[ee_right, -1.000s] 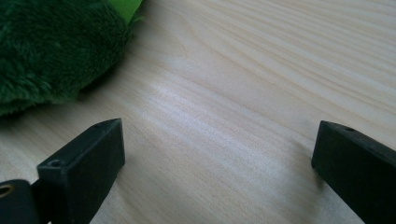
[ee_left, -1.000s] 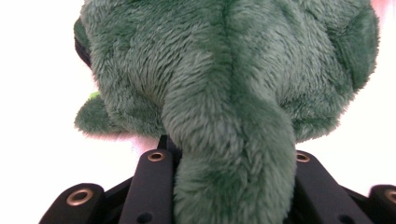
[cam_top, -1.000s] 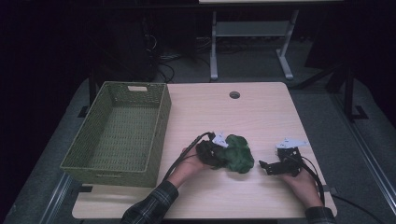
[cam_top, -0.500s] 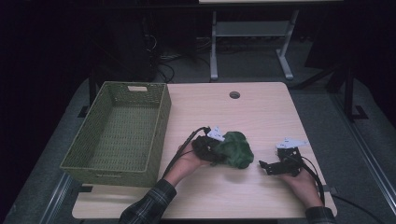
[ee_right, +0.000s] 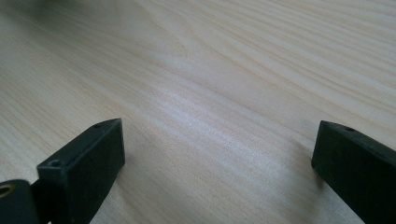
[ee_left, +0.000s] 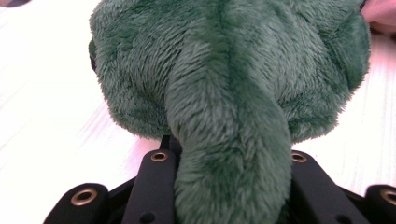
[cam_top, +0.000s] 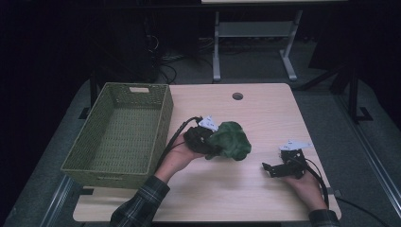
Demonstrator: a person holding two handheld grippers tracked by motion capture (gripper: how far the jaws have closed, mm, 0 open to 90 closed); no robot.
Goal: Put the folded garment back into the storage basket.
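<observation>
While the left gripper (cam_top: 208,142) clamps a fuzzy dark-green plush toy (cam_top: 230,141) just right of the woven green basket (cam_top: 120,135) — the right gripper (cam_top: 272,169), farther right, gapes over bare wood.

Woven basket (cam_top: 118,135) on wooden table (cam_top: 265,118)

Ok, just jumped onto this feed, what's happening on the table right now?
A person is working with a hand-held gripper in each hand. The left gripper is clamped on a limb of a green plush toy, near the middle of the wooden table, just right of an empty green woven basket. The right gripper sits apart near the table's right front, jaws open over bare wood, holding nothing. The toy is not in the basket yet.
</observation>
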